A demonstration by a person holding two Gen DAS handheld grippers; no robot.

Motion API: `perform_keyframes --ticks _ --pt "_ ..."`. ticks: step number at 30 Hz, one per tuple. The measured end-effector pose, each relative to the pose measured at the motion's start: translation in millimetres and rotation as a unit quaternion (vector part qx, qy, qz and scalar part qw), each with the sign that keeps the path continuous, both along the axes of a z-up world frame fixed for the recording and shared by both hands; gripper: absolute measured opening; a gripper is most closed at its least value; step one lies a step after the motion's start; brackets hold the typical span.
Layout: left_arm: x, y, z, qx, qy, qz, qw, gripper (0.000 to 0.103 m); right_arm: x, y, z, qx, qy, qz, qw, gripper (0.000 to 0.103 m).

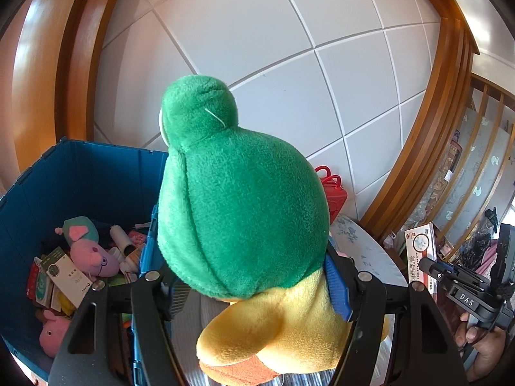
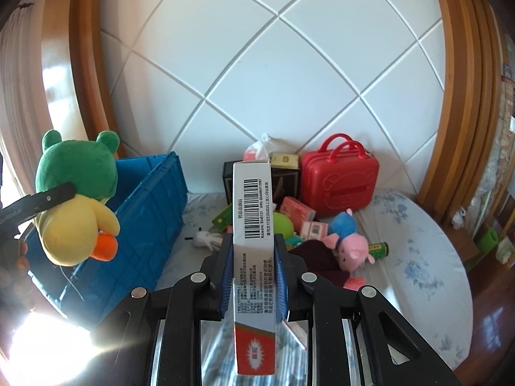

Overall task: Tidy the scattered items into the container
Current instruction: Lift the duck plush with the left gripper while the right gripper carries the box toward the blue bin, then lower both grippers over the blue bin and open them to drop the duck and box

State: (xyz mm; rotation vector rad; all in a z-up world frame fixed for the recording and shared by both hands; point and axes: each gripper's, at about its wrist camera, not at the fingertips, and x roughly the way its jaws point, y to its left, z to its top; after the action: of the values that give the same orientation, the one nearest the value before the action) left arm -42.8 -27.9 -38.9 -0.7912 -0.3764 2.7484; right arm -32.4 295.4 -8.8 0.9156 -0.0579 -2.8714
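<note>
Left gripper (image 1: 257,276): black angular linkage arms, silver round pins, blue ribbed finger pads (image 1: 336,286). Right gripper (image 2: 252,276): same black frame, silver pins, blue pads; white "DAS" label on body at 3 o'clock in left view.

The crate (image 2: 151,212) stood at the bed's (image 2: 418,241) left side, against the wall (image 2: 273,80). In the crate lay pig toys (image 1: 93,254) and small boxes (image 1: 69,276). The plush duck (image 2: 77,199) hung above the crate's near rim. The carton (image 2: 254,244) was right of the crate, over the bed's near edge. Behind the carton, the suitcase (image 2: 339,183) stood against the wall, a pig plush (image 2: 349,241) and a battery (image 2: 379,249) before it.
</note>
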Motion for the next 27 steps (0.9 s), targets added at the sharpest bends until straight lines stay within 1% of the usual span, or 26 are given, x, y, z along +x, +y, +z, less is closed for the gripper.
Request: perform_keyframes --ticks 9,27 --pt "-4.9 -49.2 -5.6 0.005 -0.001 0.022 0.9997 0.069 -17.7 -56.0 3.8 0.006 0.006 0.026 1.000 0.022" --pt "-15.7 -139.6 -8.1 0.007 0.000 0.036 0.9993 0.069 -43.9 -173.1 11.2 0.004 0.026 0.075 0.997 0.022"
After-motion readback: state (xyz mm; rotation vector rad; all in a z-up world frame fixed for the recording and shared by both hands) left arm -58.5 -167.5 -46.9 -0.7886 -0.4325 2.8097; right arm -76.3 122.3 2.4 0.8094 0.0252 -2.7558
